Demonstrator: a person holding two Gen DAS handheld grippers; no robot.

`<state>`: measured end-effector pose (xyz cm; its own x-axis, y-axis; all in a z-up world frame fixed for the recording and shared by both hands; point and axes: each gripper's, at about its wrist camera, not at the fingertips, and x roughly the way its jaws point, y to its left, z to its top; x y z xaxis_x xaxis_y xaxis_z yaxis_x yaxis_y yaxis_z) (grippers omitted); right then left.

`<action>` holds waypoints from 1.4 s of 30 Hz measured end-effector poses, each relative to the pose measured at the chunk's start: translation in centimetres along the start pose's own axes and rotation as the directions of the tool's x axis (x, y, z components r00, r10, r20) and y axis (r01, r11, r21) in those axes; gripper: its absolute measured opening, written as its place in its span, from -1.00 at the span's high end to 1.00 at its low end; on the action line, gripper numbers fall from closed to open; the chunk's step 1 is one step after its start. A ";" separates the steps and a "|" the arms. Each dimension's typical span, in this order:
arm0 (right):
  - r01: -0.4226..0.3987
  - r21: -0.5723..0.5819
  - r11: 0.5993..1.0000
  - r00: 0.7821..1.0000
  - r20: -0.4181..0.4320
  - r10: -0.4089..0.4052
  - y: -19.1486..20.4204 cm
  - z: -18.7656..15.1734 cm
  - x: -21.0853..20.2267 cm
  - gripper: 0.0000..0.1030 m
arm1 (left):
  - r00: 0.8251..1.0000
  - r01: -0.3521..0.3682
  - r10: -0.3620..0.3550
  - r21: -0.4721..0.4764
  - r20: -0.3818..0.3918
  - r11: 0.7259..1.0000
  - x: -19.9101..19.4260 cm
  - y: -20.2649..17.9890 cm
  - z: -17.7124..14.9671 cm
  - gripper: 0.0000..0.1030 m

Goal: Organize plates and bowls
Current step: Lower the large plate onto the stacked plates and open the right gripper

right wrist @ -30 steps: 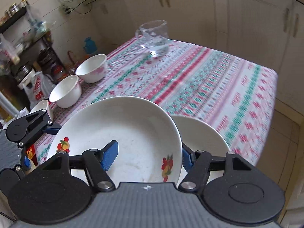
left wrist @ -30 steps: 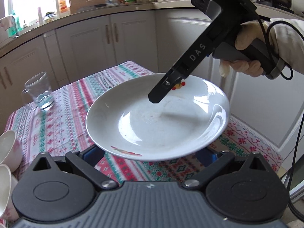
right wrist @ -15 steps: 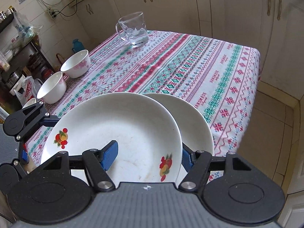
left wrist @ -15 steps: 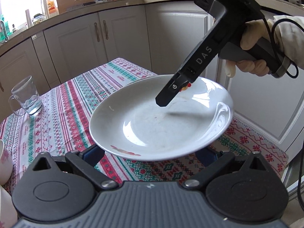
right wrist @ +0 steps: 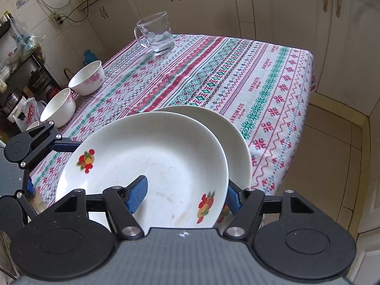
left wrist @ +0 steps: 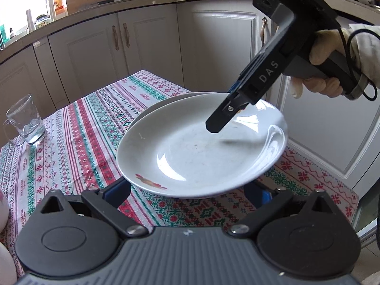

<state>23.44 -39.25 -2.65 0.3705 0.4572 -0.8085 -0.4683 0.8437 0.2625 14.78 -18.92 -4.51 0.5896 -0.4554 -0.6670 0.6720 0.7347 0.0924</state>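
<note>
My right gripper [right wrist: 185,193] is shut on the near rim of a white plate with fruit prints [right wrist: 147,156], which it holds tilted above the table. One blue pad lies inside the plate and the other sits under the rim. A second white plate [right wrist: 235,142] lies on the patterned tablecloth [right wrist: 237,71], partly under the held one. My left gripper [left wrist: 188,191] stands open at the held plate's [left wrist: 197,149] opposite edge. Its fingers [left wrist: 118,190] are spread below the rim, and no pad visibly presses on it. In the left wrist view the right gripper [left wrist: 220,118] reaches in from the upper right.
Two white bowls [right wrist: 87,78] [right wrist: 59,106] stand along the table's left edge, and a third is barely visible behind the left gripper. A glass mug [right wrist: 156,33] stands at the far side. White cabinets [left wrist: 142,40] surround the table, and tiled floor [right wrist: 332,154] lies past its right edge.
The held plate has shifted across the table and sunk a little, so more of the second plate now shows beneath it. My left gripper moved along with it.
</note>
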 end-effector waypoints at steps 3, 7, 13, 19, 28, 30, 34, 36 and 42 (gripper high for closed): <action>0.001 0.004 1.000 1.000 0.005 -0.001 0.0 -0.1 -0.3 -0.43 | 1.000 0.000 0.000 0.001 0.001 1.000 0.0 0.0 0.0 -0.95; 0.005 0.010 1.000 1.000 0.011 -0.005 0.1 -0.3 -0.8 -0.44 | 1.000 0.001 -0.001 -0.005 0.010 1.000 -0.2 0.2 0.0 -0.95; 0.021 0.016 1.000 0.999 0.030 -0.022 0.5 -0.5 -1.7 -0.53 | 1.000 0.010 -0.010 -0.005 0.017 1.000 -0.1 0.3 0.2 -0.96; 0.068 -0.005 0.998 0.998 0.019 -0.068 1.5 -0.6 -2.1 -0.59 | 1.000 0.015 -0.014 -0.020 0.020 1.000 0.0 0.4 0.0 -0.97; 0.151 -0.011 0.989 0.989 -0.002 -0.151 2.9 -1.1 -2.1 -0.72 | 1.000 0.015 -0.014 -0.023 0.026 1.000 -0.3 0.4 -0.2 -0.96; 0.157 -0.006 0.988 0.988 -0.002 -0.157 3.0 -1.5 -2.2 -0.76 | 1.000 0.015 -0.014 -0.019 0.026 1.000 -0.3 0.4 -0.3 -0.96; 0.181 0.005 0.984 0.983 -0.010 -0.181 3.2 -2.2 -2.2 -0.79 | 0.999 0.012 -0.012 -0.007 0.046 1.000 -0.7 0.2 -0.4 -0.96; 0.178 0.000 0.984 0.984 0.009 -0.178 3.7 -2.5 -2.7 -0.86 | 0.998 0.018 -0.018 -0.007 0.065 1.000 -1.3 0.2 -0.5 -0.96; 0.263 -0.033 0.964 0.954 0.160 -0.255 7.1 -2.8 -4.9 -1.00 | 0.992 0.017 -0.015 -0.019 0.124 1.000 -3.8 0.5 -0.9 -0.98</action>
<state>16.07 -36.32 1.69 0.6010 0.2662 -0.7536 -0.3808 0.9244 0.0229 12.44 -16.39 -2.62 0.6310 -0.5251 -0.5711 0.6734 0.7362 0.0671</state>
